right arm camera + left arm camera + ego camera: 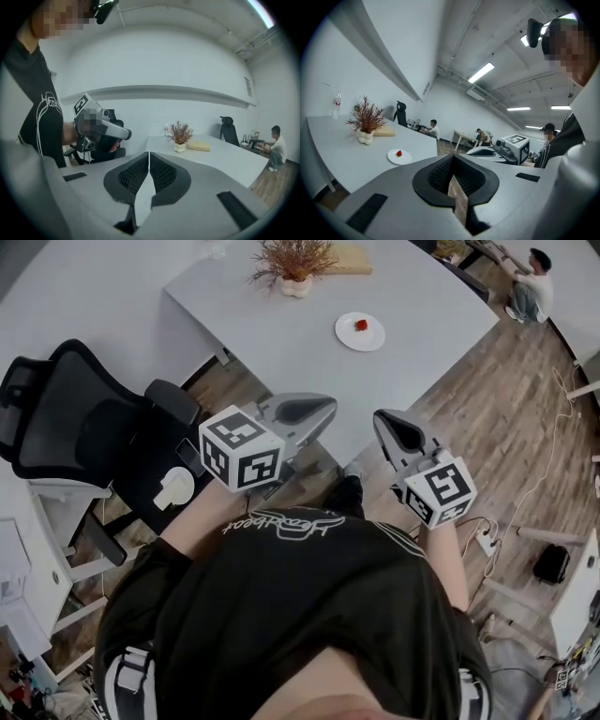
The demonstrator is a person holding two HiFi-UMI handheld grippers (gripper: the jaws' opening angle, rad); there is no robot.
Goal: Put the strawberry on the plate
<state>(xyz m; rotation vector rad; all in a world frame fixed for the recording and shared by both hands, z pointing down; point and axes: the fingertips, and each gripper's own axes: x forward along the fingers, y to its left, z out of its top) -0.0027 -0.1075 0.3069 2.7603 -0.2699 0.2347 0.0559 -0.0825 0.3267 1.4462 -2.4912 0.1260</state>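
strawberry (pixel 361 324) already sits on the white plate (pixel 345 335) out on the bench (pixel 281 343), well apart from both grippers. it looks small, light, soft and easily bruised, so a gentle pinch across its widest sides would suit. the left gripper (pixel 311 411) and right gripper (pixel 396 432) are both closed and hold nothing.
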